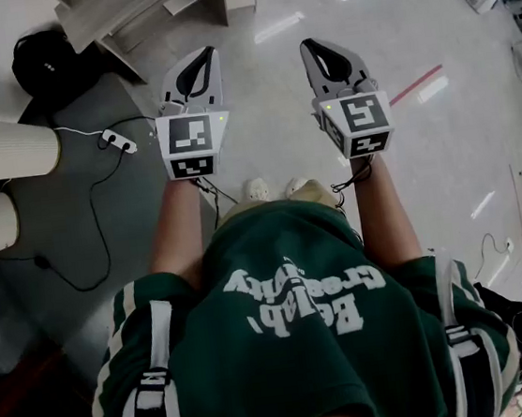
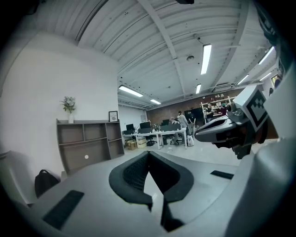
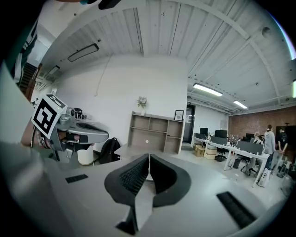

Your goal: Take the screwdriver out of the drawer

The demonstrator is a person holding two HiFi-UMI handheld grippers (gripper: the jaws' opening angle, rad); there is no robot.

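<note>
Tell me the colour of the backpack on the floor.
Black. The backpack shows best in the head view, at the upper left.

The head view looks steeply down from above the person's shoulders onto the floor [image 1: 428,31]. The left hand-held gripper [image 1: 198,64] sits at 11 o'clock and the right hand-held gripper [image 1: 322,54] at 1 o'clock, both close below. Each gripper view rides just behind its own jaws and faces almost level across the room. Both share the shelf [image 2: 88,143], which is at 9 o'clock in the left gripper view and near 12 o'clock in the right. Each catches the other gripper, at 3 and 9 o'clock. The backpack [image 1: 44,59] shows in all three.
</note>
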